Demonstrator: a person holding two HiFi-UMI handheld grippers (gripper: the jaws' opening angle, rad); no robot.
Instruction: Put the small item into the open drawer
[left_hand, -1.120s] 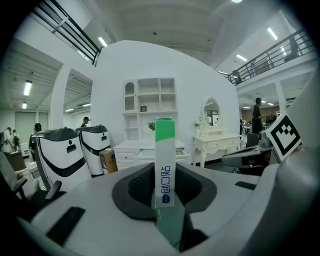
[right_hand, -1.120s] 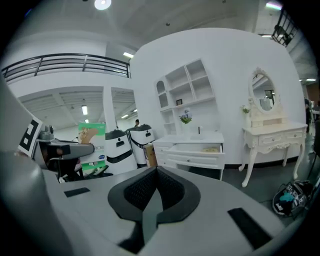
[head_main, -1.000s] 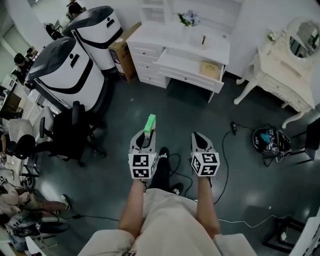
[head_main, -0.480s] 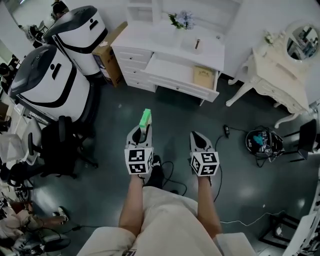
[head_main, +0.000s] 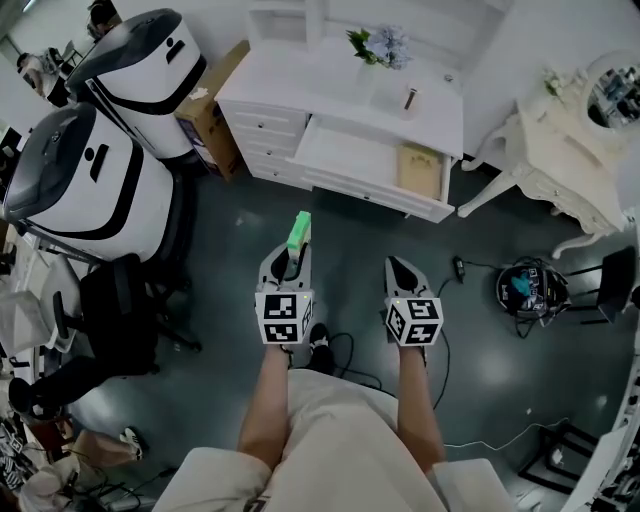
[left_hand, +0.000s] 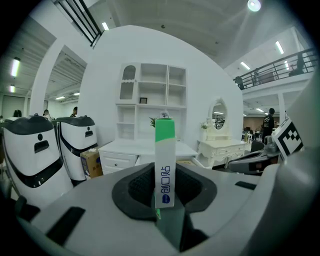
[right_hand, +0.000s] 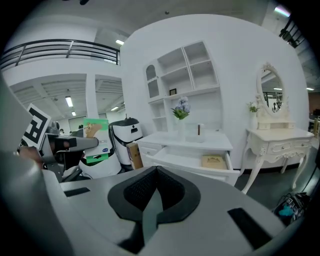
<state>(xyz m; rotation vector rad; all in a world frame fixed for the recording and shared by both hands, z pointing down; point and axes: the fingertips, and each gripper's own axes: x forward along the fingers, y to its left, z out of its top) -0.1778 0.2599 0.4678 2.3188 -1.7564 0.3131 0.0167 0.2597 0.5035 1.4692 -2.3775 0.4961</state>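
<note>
The small box (head_main: 299, 232), green and white, is pinched tight in the jaws of the left gripper (head_main: 291, 263), up over the dark floor (head_main: 232, 238). Its long side sticks straight out ahead with the green end in front, pointing toward the open drawer (head_main: 350, 160) of the white counter (head_main: 320, 85). The right gripper (head_main: 400, 272) is beside it, jaws together with nothing in them. A flat tan thing (head_main: 419, 170) lies at the drawer's right end, big white and black machines (head_main: 90, 190) and a cardboard box (head_main: 205, 120) stand to the left, and a strip of floor lies between the small box and the drawer.
</note>
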